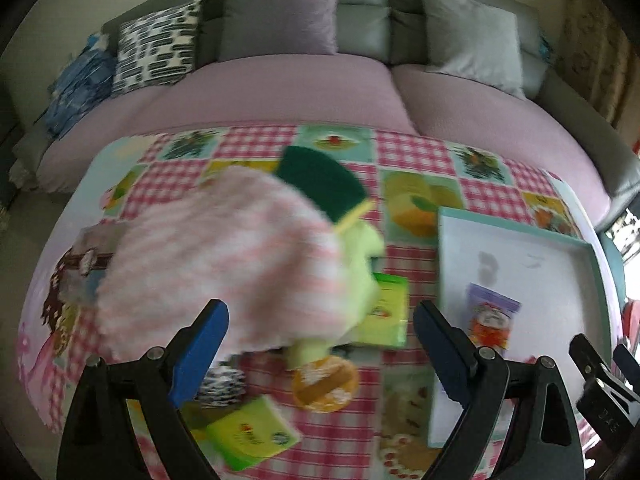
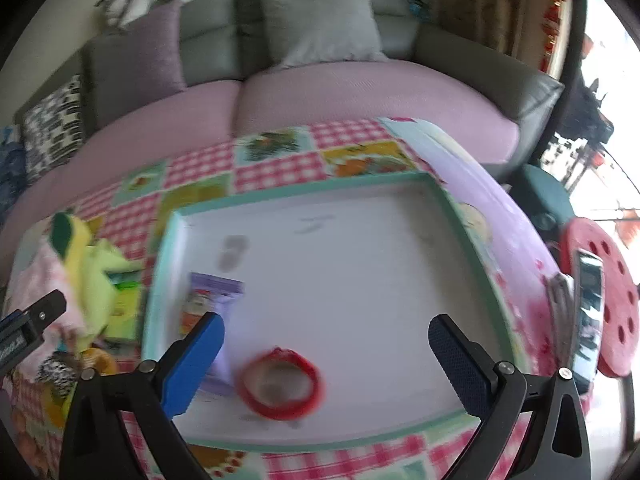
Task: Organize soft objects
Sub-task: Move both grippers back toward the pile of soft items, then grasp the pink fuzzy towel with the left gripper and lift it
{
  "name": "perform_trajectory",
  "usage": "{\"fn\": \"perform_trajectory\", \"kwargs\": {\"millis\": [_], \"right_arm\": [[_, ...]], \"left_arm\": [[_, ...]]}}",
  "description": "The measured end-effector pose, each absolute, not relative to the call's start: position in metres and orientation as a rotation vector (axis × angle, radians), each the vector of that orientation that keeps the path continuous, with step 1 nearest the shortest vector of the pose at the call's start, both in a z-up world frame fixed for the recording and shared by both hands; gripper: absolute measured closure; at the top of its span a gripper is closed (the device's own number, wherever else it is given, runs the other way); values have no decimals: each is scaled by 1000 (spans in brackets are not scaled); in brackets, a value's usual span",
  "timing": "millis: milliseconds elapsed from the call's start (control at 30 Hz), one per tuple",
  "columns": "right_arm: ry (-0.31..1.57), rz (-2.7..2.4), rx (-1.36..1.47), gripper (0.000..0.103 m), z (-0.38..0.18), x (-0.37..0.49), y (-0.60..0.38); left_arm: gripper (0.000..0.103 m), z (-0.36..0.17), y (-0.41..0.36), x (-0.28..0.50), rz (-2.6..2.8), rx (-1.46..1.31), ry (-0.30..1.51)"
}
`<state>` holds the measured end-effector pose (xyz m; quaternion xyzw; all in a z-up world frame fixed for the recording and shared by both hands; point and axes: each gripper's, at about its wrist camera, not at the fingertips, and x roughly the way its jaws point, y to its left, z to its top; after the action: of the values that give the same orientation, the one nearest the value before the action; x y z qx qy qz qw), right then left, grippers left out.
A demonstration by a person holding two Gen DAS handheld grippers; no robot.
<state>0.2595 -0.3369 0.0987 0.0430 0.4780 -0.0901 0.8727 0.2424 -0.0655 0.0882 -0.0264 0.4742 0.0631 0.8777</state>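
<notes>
Left gripper (image 1: 322, 336): jaws wide apart, nothing between the blue pads, nothing touched. Just beyond, on the patchwork tablecloth (image 1: 256, 148): a yellow tissue pack (image 1: 256, 432) nearest, an orange round sponge (image 1: 324, 382) beside it, a second green-yellow pack (image 1: 386, 312) farther on. Above these, heavily blurred: a pink-and-white fluffy cloth (image 1: 224, 260), a lime-green cloth (image 1: 360, 260) and a green-topped scouring sponge (image 1: 324, 180), overlapping in one heap; contact with the table not discernible. To the right, a white tray with teal rim (image 1: 516, 228) holding a purple snack packet (image 1: 492, 316).

Right gripper (image 2: 326, 358): jaws likewise wide apart, empty, poised over the near part of the white tray (image 2: 304, 194). Inside the tray: a red ring-shaped band (image 2: 282, 386) lying flat between the fingers, and the purple packet (image 2: 212, 304) by the left blue pad; touching or not, unclear. Heap of cloths (image 2: 92, 264) outside the tray's left wall.

Far: sofa with pink seat cover (image 2: 360, 92), grey cushion (image 2: 320, 20); red perforated stool (image 2: 612, 300) at right.
</notes>
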Motion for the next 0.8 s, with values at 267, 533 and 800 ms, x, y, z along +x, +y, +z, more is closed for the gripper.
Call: {"fn": "perform_trajectory", "kwargs": {"millis": [267, 533, 800], "right_arm": [[985, -92, 53, 0, 102, 266, -301], [975, -37, 68, 0, 103, 265, -281], [999, -18, 42, 0, 101, 267, -259]], "left_arm": [[9, 98, -12, 232, 204, -161, 975], [9, 101, 35, 225, 276, -221, 984], [9, 96, 67, 216, 326, -282, 1000]]}}
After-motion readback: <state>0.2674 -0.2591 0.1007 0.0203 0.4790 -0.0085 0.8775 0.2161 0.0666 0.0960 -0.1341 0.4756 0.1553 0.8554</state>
